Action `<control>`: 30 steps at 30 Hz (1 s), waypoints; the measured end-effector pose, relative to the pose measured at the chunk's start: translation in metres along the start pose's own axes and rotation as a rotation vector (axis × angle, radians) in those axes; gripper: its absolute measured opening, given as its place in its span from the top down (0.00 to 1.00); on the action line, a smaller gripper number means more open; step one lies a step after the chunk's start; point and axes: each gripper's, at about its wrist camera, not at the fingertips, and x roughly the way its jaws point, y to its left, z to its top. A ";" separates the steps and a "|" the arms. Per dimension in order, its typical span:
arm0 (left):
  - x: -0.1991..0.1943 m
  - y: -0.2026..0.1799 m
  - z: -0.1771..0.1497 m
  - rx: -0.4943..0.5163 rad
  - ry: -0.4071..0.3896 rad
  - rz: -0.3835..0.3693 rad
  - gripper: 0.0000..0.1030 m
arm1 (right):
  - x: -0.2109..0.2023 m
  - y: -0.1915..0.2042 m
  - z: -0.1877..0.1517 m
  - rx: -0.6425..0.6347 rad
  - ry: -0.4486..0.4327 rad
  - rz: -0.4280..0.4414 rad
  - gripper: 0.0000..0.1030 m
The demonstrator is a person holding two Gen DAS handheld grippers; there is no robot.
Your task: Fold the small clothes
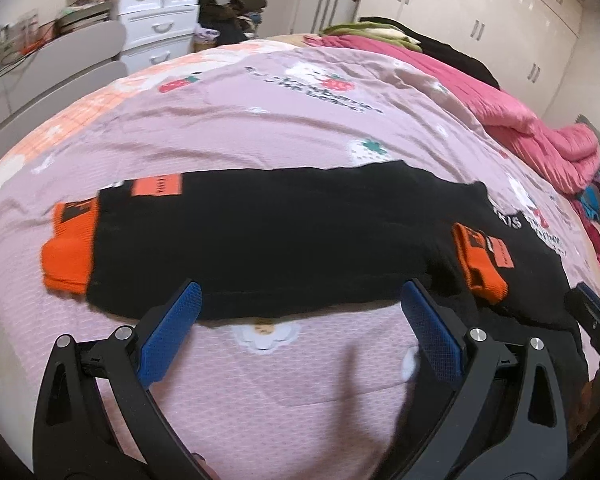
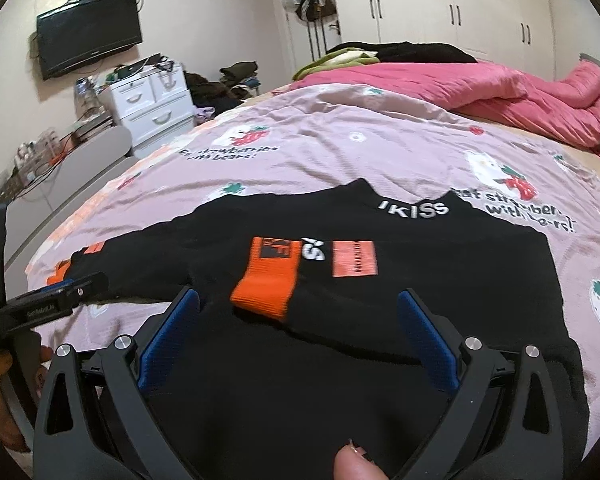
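Observation:
A black sweatshirt [image 1: 260, 240] with orange cuffs lies on the pink bed cover [image 1: 260, 128]. One sleeve stretches left, ending in an orange cuff [image 1: 66, 252]. The other sleeve is folded across the body, its orange cuff [image 2: 266, 276] lying on the black cloth; that cuff also shows in the left wrist view [image 1: 480, 260]. My left gripper [image 1: 300, 320] is open and empty, hovering at the near edge of the stretched sleeve. My right gripper [image 2: 298, 328] is open and empty above the body, just short of the folded cuff. The left gripper also shows in the right wrist view [image 2: 60, 300].
A crumpled pink quilt [image 2: 520, 92] and dark and green clothes [image 2: 380, 54] lie at the bed's far side. A white drawer unit [image 2: 152, 104] stands beyond the left edge of the bed, and a TV [image 2: 88, 32] hangs on the wall.

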 end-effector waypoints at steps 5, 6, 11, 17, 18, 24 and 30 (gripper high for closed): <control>-0.003 0.019 0.001 -0.051 -0.018 0.059 0.09 | 0.003 0.017 -0.003 -0.028 0.006 0.025 0.04; -0.004 0.023 0.001 -0.063 -0.021 0.068 0.09 | 0.004 0.019 -0.004 -0.034 0.008 0.029 0.04; -0.010 0.047 0.000 -0.160 -0.027 0.057 0.09 | 0.007 0.032 -0.008 -0.060 0.021 0.046 0.04; -0.011 0.062 -0.007 -0.189 -0.028 0.129 0.09 | 0.008 0.045 -0.012 -0.085 0.028 0.064 0.04; -0.011 0.067 -0.009 -0.211 -0.021 0.130 0.09 | 0.009 0.046 -0.013 -0.088 0.028 0.064 0.04; -0.013 0.091 -0.016 -0.306 -0.025 0.153 0.09 | 0.006 0.051 -0.015 -0.095 0.026 0.074 0.04; -0.009 0.106 -0.019 -0.371 -0.022 0.116 0.09 | 0.005 0.054 -0.015 -0.101 0.029 0.079 0.04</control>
